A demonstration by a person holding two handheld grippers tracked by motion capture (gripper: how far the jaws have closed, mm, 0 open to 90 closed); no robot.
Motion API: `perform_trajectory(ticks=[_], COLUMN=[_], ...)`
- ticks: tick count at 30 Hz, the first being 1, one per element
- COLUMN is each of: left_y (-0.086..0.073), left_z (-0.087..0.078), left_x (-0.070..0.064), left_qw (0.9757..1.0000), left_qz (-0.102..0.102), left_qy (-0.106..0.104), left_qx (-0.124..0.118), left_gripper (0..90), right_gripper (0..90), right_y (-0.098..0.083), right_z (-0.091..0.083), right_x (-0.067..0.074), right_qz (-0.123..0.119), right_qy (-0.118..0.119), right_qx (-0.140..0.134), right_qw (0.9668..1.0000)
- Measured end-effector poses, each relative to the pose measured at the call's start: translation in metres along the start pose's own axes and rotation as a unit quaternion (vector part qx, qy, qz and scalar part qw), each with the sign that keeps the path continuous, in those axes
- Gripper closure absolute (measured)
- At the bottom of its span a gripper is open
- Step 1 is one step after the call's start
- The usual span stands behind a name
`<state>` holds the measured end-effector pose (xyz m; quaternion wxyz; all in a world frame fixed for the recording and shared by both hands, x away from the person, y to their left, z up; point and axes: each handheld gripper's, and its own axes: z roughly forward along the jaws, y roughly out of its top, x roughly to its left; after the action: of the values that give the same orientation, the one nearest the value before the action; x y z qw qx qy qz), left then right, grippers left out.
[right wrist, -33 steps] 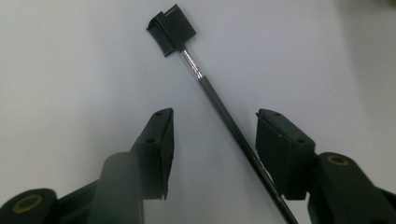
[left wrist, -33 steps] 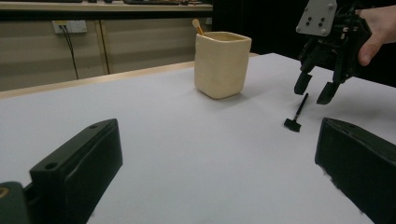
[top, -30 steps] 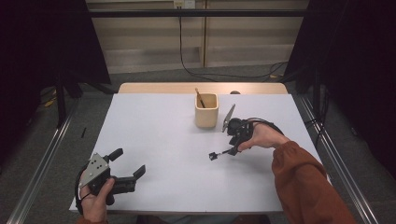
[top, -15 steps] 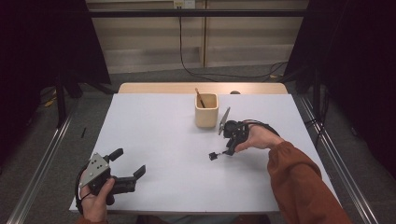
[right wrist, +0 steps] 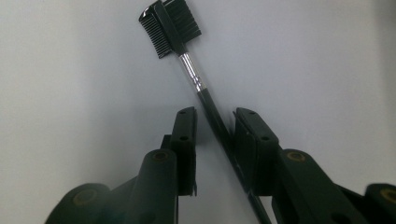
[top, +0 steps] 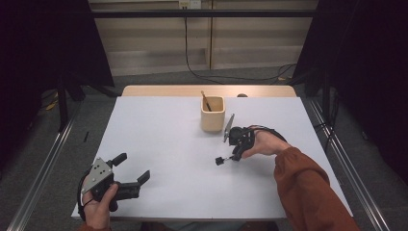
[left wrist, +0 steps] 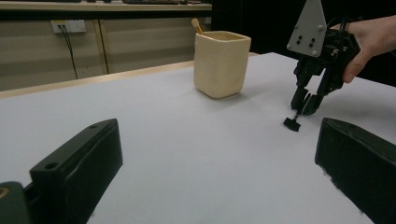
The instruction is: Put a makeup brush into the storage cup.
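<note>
Brush [right wrist: 187, 65] between downward-tilted right tool [right wrist: 214, 154] jaws

Your right tool [right wrist: 212, 140] hides the brush [right wrist: 187, 60] handle's lower end, and you can't tell whether both pads press it. The cup [top: 212, 113] hides all but the tip of the stick [top: 205, 99]. The picture edges cut off your left tool [left wrist: 210, 163].
</note>
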<state>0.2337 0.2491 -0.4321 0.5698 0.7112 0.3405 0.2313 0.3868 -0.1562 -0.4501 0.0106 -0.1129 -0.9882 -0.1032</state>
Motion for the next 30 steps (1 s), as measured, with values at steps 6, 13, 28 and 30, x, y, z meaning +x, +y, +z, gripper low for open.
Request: perform_trajectory(ticks=[6, 13, 28, 30], left_y=[0.0, 0.0, -0.0005, -0.0005], left_z=[-0.0003, 0.0001, 0.0002, 0.0003], left_x=[-0.0008, -0.001, 0.0005, 0.0004], left_qw=[1.0, 1.0, 1.0, 1.0], left_qz=[0.0, 0.001, -0.001, -0.001], left_qy=[-0.001, -0.001, 0.0, 0.0], left_qx=[0.0, 0.001, 0.003, 0.004], left_gripper=[0.8, 0.8, 0.8, 0.8], right_gripper=[75.0, 85.9, 86.0, 85.9], right_y=[0.0007, 0.0013, -0.0001, 0.0006], right_z=[0.0001, 0.0003, 0.0003, -0.0002], right_x=[0.0016, 0.0009, -0.0012, -0.0009], right_qz=[-0.002, 0.003, 0.011, 0.019], right_qy=[-0.001, 0.008, 0.014, 0.015], right_qx=[0.005, 0.007, 0.001, 0.006], right_qw=[1.0, 0.9999, 0.9998, 0.9997])
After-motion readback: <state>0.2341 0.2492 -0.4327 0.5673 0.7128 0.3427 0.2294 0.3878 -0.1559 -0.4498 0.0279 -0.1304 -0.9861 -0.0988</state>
